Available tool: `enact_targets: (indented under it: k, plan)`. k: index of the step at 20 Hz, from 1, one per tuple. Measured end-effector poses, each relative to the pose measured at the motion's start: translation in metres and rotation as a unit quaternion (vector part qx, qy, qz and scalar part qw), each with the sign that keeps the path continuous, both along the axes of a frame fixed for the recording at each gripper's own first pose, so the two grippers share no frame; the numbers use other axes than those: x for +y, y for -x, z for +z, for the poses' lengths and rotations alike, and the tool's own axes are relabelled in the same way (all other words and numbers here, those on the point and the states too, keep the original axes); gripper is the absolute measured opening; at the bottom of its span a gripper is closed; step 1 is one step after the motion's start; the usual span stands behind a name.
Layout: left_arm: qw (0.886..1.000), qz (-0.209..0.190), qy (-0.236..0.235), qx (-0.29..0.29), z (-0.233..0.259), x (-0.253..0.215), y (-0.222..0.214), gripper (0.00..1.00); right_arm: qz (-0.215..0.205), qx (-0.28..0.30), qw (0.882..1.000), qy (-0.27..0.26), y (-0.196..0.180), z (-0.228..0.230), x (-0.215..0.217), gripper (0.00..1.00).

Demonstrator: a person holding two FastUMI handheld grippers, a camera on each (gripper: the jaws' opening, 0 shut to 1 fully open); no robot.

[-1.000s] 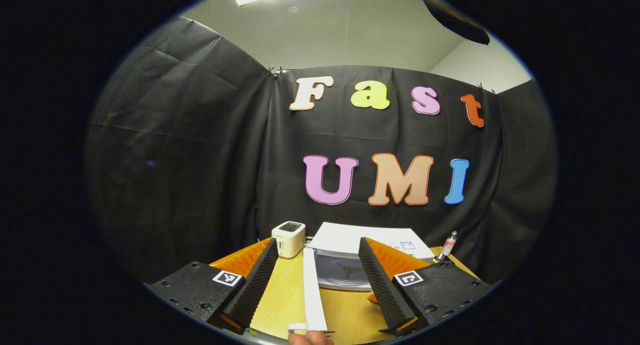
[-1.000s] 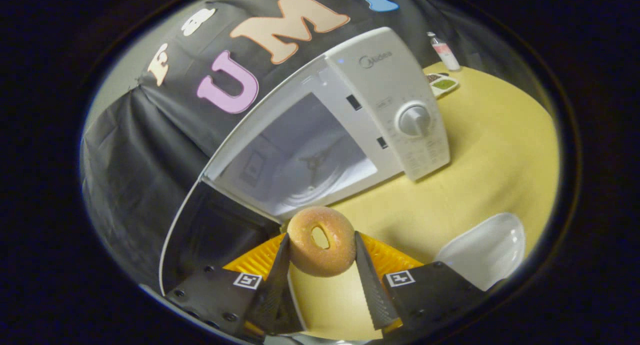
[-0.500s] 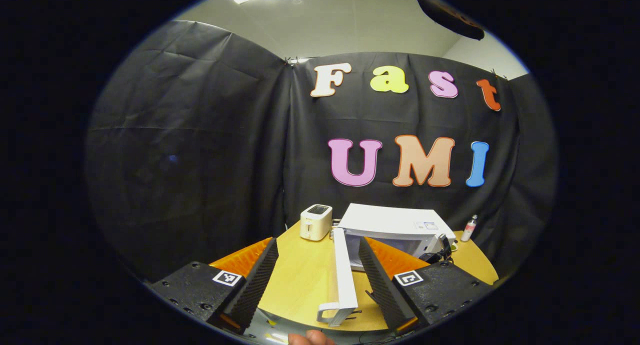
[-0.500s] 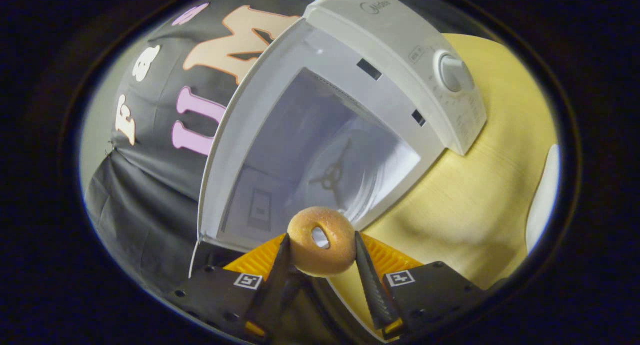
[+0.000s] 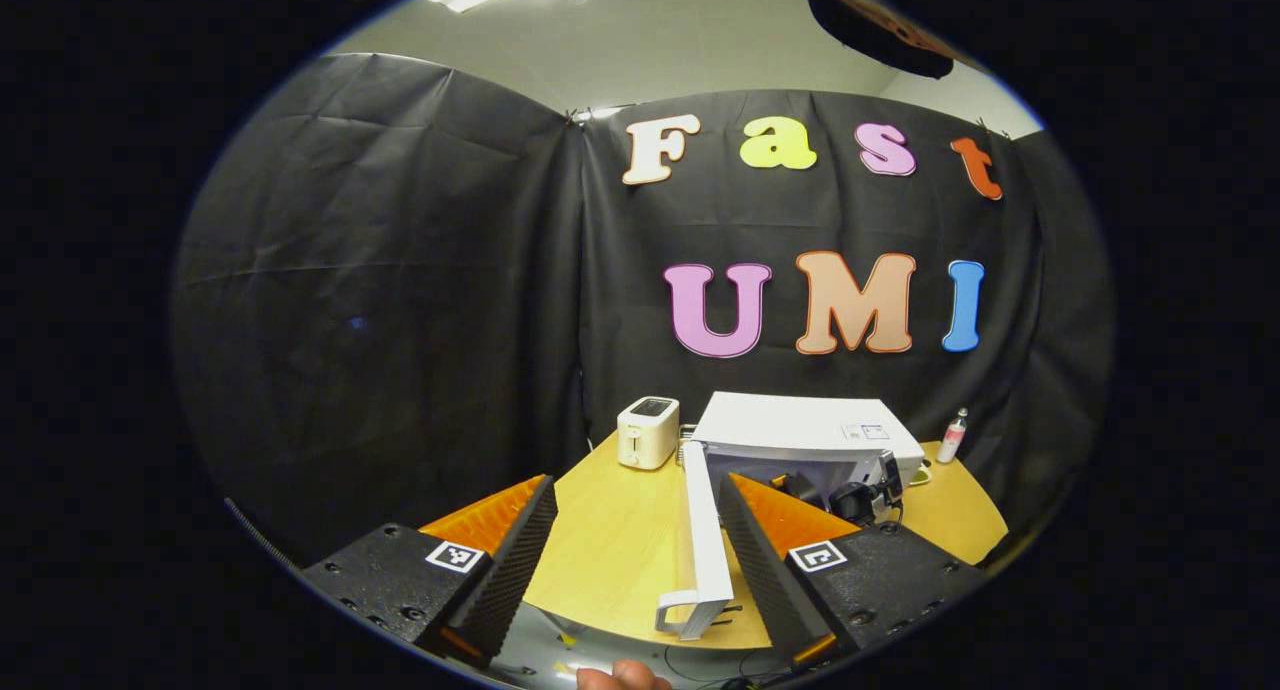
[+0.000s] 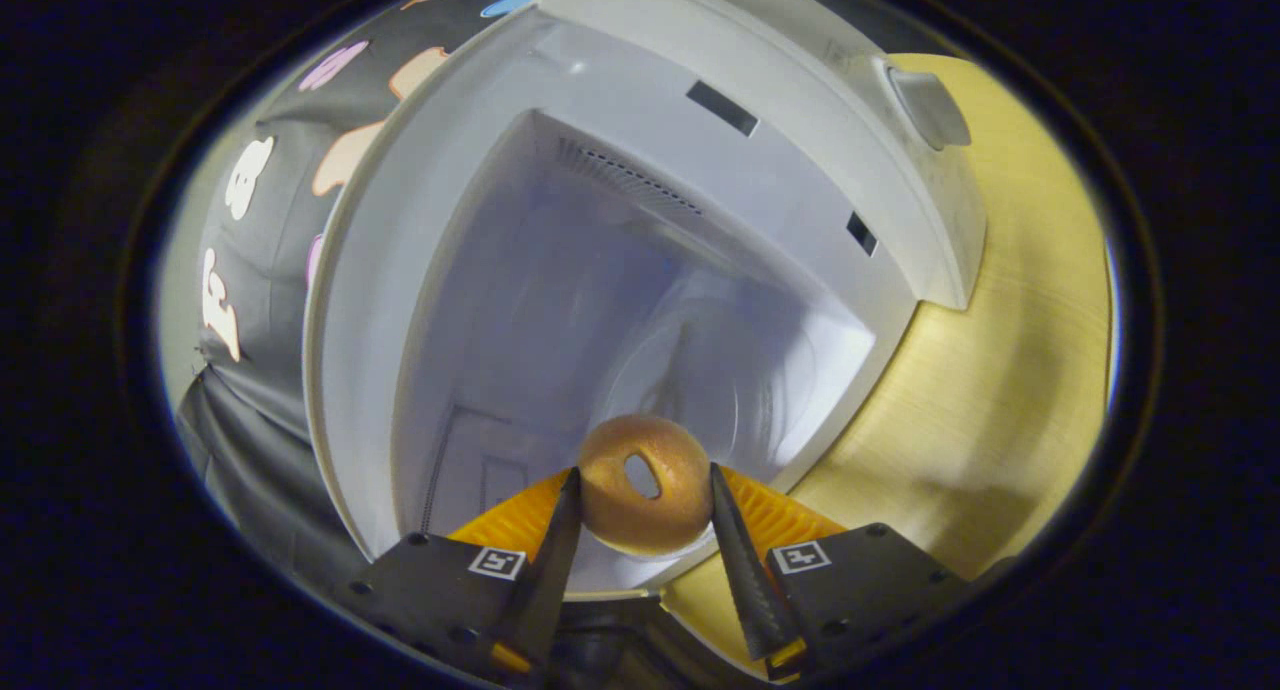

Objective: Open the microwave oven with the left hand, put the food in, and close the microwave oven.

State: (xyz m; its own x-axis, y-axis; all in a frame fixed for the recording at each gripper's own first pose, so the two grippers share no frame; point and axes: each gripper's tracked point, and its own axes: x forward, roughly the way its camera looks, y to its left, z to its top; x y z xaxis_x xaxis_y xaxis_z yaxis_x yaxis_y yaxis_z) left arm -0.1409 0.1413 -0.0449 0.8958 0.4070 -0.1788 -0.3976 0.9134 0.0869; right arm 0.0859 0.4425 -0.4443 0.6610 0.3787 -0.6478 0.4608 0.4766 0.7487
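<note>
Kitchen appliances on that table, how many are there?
2. A toaster stands at the table's back edge, left of the microwave, whose door is swung open. The microwave's body could hide something behind it.

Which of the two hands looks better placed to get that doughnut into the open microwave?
The right. Its tool already grips the doughnut at the mouth of the microwave. The left tool is open, back by the swung-out door.
</note>
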Motion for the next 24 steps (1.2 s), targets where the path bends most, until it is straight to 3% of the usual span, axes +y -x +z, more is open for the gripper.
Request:
enact_targets:
  k: [1, 2, 6, 7, 8, 11, 12, 13, 14, 18, 24]
  plan:
    - [1.0, 0.003, 0.003, 0.002, -0.002, -0.001, 0.001, 0.95, -0.005, 0.002, 1.0, 0.007, -0.003, -0.005, -0.001, 0.67]
    - [1.0, 0.006, 0.006, 0.004, -0.004, 0.0, 0.003, 0.95, -0.009, 0.001, 1.0, 0.016, -0.006, -0.009, -0.002, 0.74]
    - [1.0, 0.014, 0.011, 0.017, -0.008, 0.003, 0.009, 0.95, -0.009, -0.003, 1.0, 0.028, -0.016, -0.016, 0.004, 0.74]
    - [1.0, 0.015, 0.007, 0.016, -0.005, 0.004, 0.009, 0.92, -0.007, -0.007, 0.999, 0.033, -0.017, -0.016, 0.004, 0.67]
    - [1.0, 0.015, 0.003, 0.015, -0.004, 0.003, 0.008, 0.95, -0.001, -0.008, 0.999, 0.032, -0.018, -0.016, 0.009, 0.74]
    - [1.0, 0.011, -0.004, 0.013, -0.002, -0.002, 0.007, 0.92, 0.002, -0.011, 1.0, 0.028, -0.019, -0.011, 0.015, 0.7]
    - [1.0, 0.01, -0.006, 0.014, -0.003, -0.002, 0.008, 0.92, 0.004, -0.012, 0.999, 0.033, -0.021, -0.011, 0.016, 0.85]
    - [1.0, 0.009, -0.006, 0.013, -0.002, -0.003, 0.007, 0.92, 0.008, -0.014, 0.999, 0.041, -0.021, -0.01, 0.014, 0.88]
    - [1.0, 0.009, -0.005, 0.012, -0.003, -0.003, 0.007, 0.92, 0.014, -0.017, 0.999, 0.049, -0.021, -0.009, 0.013, 0.8]
    - [1.0, 0.007, -0.002, 0.008, -0.002, -0.004, 0.006, 0.95, 0.03, -0.033, 0.997, 0.061, -0.019, -0.004, 0.008, 0.82]
    - [1.0, -0.008, 0.002, -0.004, -0.001, -0.011, 0.0, 0.95, 0.12, -0.098, 0.982, 0.112, 0.001, 0.009, -0.006, 0.82]
